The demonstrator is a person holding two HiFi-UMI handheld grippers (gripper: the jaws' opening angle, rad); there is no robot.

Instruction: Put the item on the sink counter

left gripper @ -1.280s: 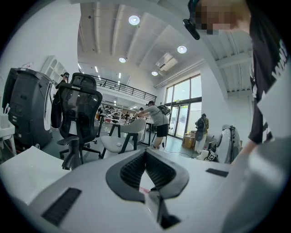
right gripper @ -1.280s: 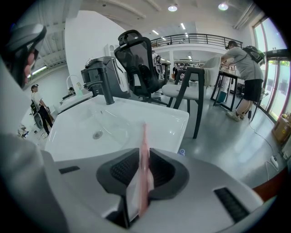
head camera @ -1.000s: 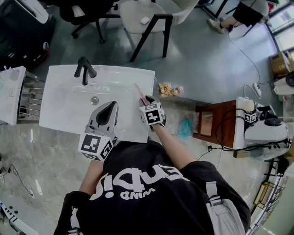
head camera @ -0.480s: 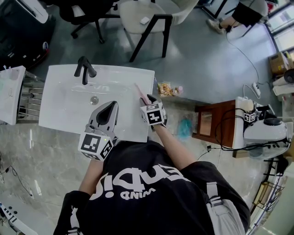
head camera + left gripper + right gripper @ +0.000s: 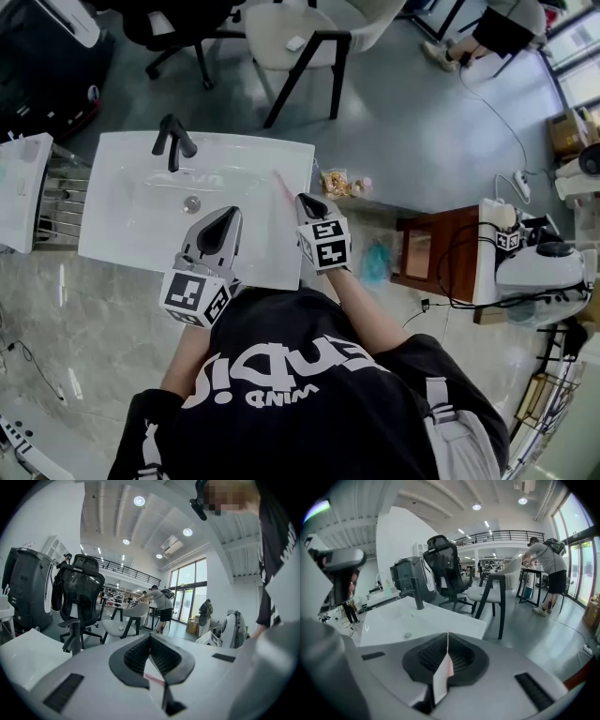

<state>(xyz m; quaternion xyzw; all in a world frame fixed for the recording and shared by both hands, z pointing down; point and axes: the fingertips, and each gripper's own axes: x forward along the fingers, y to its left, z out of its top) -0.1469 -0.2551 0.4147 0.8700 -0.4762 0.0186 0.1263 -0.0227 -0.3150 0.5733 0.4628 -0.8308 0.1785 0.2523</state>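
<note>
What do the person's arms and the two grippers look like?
The left gripper and the right gripper have light grey bodies that narrow to black ribbed jaw pads. Each carries a cube with black-and-white square markers at its back. No cables show on them. The person wears a black short-sleeved T-shirt with white lettering; the forearms are bare.

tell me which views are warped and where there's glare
Head view: sharp, evenly lit, soft sheen on the sink. Left gripper view: fisheye with black corners, ceiling lights blown out. Right gripper view: same fisheye bend, windows overbright, the pink item close to the lens looks soft.
</note>
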